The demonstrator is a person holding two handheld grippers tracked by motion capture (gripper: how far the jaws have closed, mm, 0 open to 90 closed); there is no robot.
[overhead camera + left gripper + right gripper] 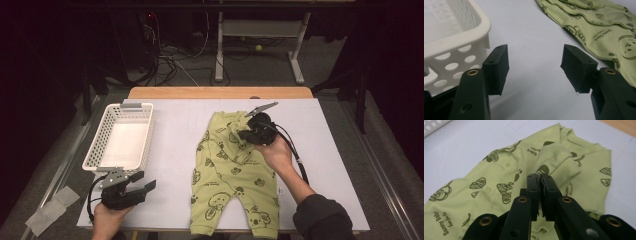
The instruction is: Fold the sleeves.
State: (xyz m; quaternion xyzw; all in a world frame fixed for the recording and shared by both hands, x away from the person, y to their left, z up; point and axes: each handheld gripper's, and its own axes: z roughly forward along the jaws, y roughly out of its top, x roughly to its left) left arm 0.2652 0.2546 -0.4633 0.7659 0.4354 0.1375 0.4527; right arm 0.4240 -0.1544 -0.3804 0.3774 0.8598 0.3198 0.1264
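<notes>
A light green baby romper (230, 170) with dark animal prints lies flat on the white table top (320, 150), legs toward the near edge. My right gripper (243, 134) hovers over its upper right part, shut on the ribbed cuff of a sleeve (559, 162) folded over the chest. In the right gripper view the jaws (541, 176) pinch that cuff fabric, with the romper (494, 185) spread beneath. My left gripper (144, 181) rests at the near left, open, with bare table between its jaws (535, 53). The romper's edge (599, 27) lies to its right.
A white perforated plastic basket (131, 106) stands at the left, just beyond my left gripper, its corner (461, 37) close to the left jaw. A wooden strip (220, 93) borders the far table edge. Cables and desk legs (219, 60) are on the floor behind.
</notes>
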